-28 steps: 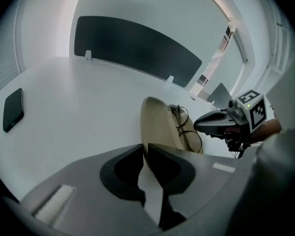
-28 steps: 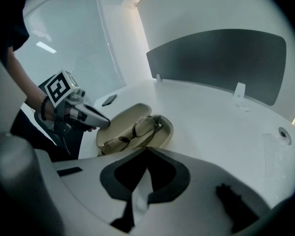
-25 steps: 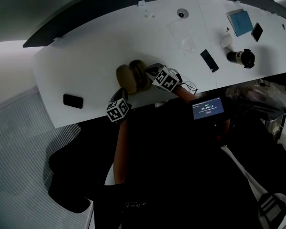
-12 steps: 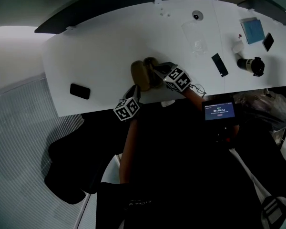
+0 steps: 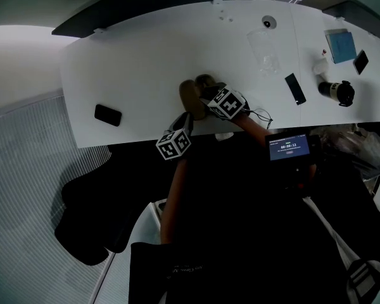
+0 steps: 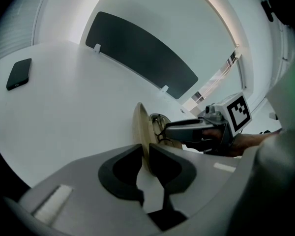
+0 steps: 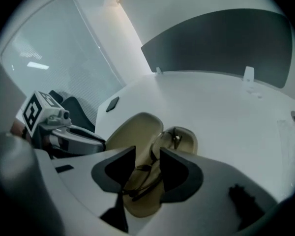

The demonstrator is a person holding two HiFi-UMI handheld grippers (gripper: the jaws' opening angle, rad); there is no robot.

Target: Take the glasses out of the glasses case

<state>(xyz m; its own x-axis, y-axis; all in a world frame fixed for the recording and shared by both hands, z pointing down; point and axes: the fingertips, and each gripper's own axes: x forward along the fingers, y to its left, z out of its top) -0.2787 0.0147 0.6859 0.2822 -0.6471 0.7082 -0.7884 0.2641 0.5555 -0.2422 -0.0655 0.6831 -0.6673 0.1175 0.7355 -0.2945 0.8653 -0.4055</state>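
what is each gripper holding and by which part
The left gripper pinches the case lid by its edge. The right gripper holds nothing: its jaws have just been opening, with the glasses lying between them.

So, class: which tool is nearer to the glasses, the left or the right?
Right. The right tool, its jaws just opened, sits over the glasses with them between its jaws; the left tool grips the case lid beside them.

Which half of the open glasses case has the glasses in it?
The flat half resting on the table: it holds the glasses. The raised half is empty, pinched between the jaws of the left gripper.
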